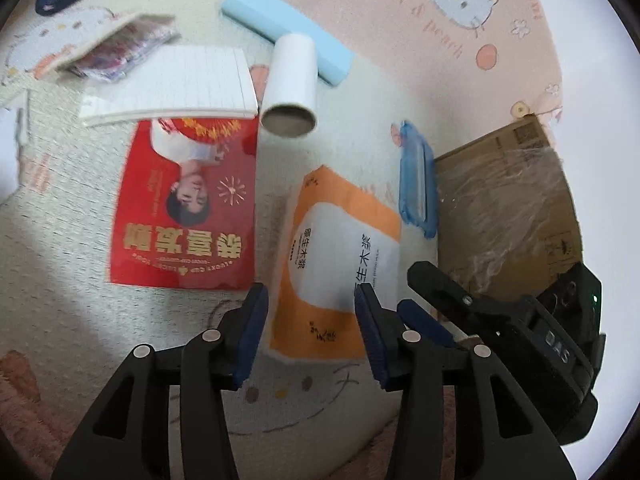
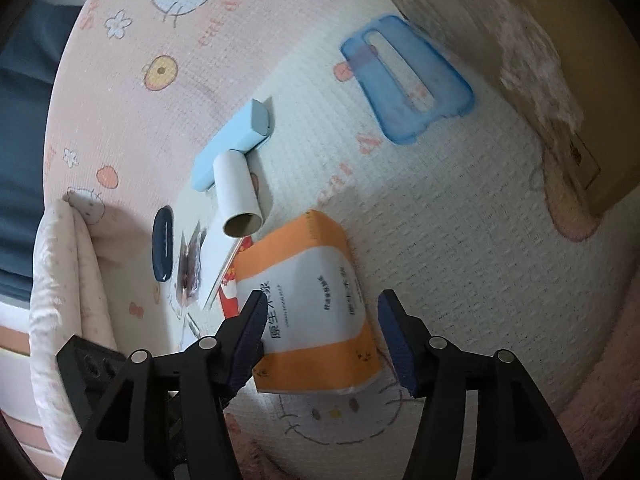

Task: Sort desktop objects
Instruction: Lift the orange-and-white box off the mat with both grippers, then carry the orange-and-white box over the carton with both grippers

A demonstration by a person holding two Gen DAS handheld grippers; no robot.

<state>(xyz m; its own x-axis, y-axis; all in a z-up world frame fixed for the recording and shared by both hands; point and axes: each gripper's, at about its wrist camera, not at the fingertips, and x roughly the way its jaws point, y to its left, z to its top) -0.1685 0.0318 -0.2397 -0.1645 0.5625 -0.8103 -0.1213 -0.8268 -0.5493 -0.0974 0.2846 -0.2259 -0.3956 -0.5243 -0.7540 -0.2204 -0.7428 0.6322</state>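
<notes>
Spread apart and empty, the left gripper point(image 1: 310, 322) is seen over the near end of the tissue pack point(image 1: 340, 256), beside the cardboard box point(image 1: 504, 208), while the right gripper point(image 2: 322, 338) is likewise parted, straddling the pack point(image 2: 310, 300).

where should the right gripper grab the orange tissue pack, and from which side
Grip the tissue pack across its narrow width, on the two long side faces near the end closest to the right gripper. Come from above and that near end: it lies flat on the mat, and the open jaws already straddle it.
</notes>
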